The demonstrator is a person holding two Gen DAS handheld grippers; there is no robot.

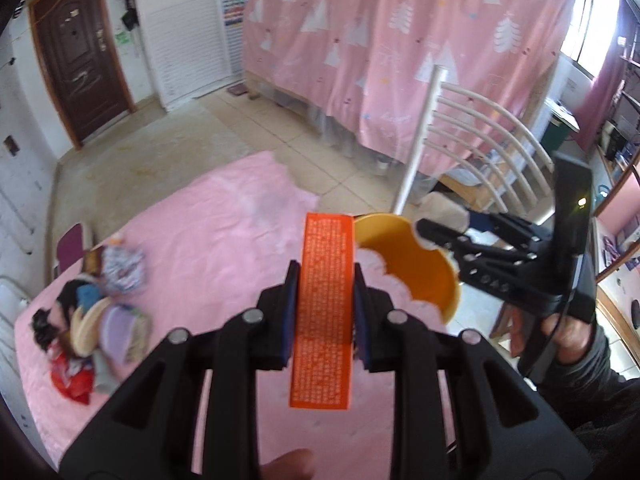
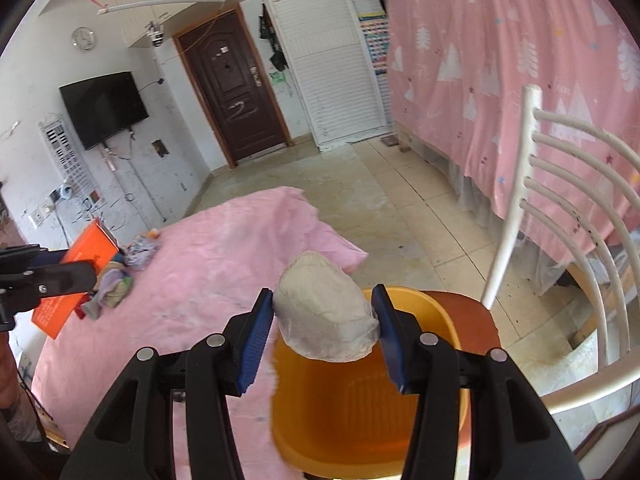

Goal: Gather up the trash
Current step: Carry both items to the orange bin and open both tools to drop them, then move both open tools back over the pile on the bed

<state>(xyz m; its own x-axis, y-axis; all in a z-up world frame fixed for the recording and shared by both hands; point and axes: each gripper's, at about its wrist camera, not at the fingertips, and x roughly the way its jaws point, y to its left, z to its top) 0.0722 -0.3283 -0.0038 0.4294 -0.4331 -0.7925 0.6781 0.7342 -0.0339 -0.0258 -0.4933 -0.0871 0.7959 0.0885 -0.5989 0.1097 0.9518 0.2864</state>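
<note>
My left gripper point(image 1: 323, 280) is shut on an orange carton point(image 1: 326, 312) with white print and holds it above the pink-covered table point(image 1: 224, 240). The carton also shows at the left of the right wrist view point(image 2: 76, 280). My right gripper point(image 2: 324, 312) is shut on a crumpled whitish wad of paper point(image 2: 326, 312) and holds it over the open yellow bin point(image 2: 352, 412). The bin point(image 1: 416, 276) stands on a chair seat beside the table. The right gripper point(image 1: 448, 244) shows at the bin's far rim in the left wrist view.
A pile of wrappers and scraps point(image 1: 92, 312) lies at the table's left end; it also shows in the right wrist view point(image 2: 120, 280). A white chair back point(image 2: 568, 216) rises right of the bin. A bed with a pink curtain point(image 1: 400, 40) stands behind.
</note>
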